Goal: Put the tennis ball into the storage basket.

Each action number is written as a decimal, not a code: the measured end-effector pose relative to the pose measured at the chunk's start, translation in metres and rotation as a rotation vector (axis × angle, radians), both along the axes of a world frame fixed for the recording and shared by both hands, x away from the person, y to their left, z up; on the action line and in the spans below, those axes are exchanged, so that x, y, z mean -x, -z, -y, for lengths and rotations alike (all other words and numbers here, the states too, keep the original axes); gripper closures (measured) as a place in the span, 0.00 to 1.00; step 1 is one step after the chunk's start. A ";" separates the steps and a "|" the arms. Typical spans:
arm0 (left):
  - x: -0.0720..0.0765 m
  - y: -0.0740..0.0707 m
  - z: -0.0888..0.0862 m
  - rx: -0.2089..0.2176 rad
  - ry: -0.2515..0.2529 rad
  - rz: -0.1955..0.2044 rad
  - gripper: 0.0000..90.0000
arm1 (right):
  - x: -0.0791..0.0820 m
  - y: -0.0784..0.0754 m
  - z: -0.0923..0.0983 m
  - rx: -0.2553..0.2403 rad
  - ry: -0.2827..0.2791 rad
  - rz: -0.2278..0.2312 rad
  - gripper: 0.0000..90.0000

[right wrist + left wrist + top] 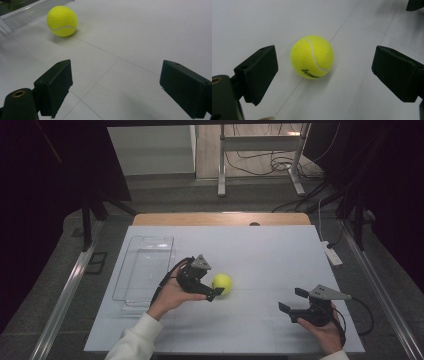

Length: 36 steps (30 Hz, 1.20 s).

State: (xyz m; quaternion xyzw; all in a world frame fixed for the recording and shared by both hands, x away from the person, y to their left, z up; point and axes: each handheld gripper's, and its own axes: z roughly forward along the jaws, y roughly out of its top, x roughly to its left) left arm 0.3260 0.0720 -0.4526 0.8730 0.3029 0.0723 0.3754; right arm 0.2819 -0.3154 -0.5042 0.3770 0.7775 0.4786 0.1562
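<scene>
A yellow tennis ball [221, 283] rests on the white table [260, 250], a little left of the middle. My left gripper [212, 283] lies against its left side with the jaws spread. In the left gripper view the ball [312, 57] sits just beyond the gripper [324, 72], in line with the gap, and neither pad touches it. My right gripper [292, 300] stands open near the front right of the table with nothing between its jaws. From the right gripper view the ball [62, 21] lies far off at the upper left of that gripper [115, 85].
A clear plastic tray [150, 239] holding nothing lies along the table's left side, and its edge [32, 11] runs just behind the ball. A white power strip [332, 254] sits at the right edge. Bare white surface spans the space between the two grippers.
</scene>
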 end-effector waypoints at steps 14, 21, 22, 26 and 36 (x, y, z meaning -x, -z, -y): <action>-0.013 0.002 0.008 -0.005 0.013 -0.031 0.08 | 0.000 0.000 0.001 -0.002 0.004 -0.002 0.12; -0.019 0.005 0.011 -0.013 0.009 -0.049 0.08 | 0.000 0.000 0.001 -0.002 0.005 0.002 0.12; -0.020 0.006 0.011 -0.013 0.008 -0.052 0.08 | 0.000 0.000 0.001 -0.002 0.005 0.002 0.12; -0.024 0.010 0.015 -0.023 0.006 -0.069 0.08 | 0.000 0.000 0.000 0.001 0.005 0.004 0.13; -0.034 0.020 0.025 -0.065 0.007 -0.099 0.08 | 0.000 0.000 0.000 0.002 0.003 0.004 0.13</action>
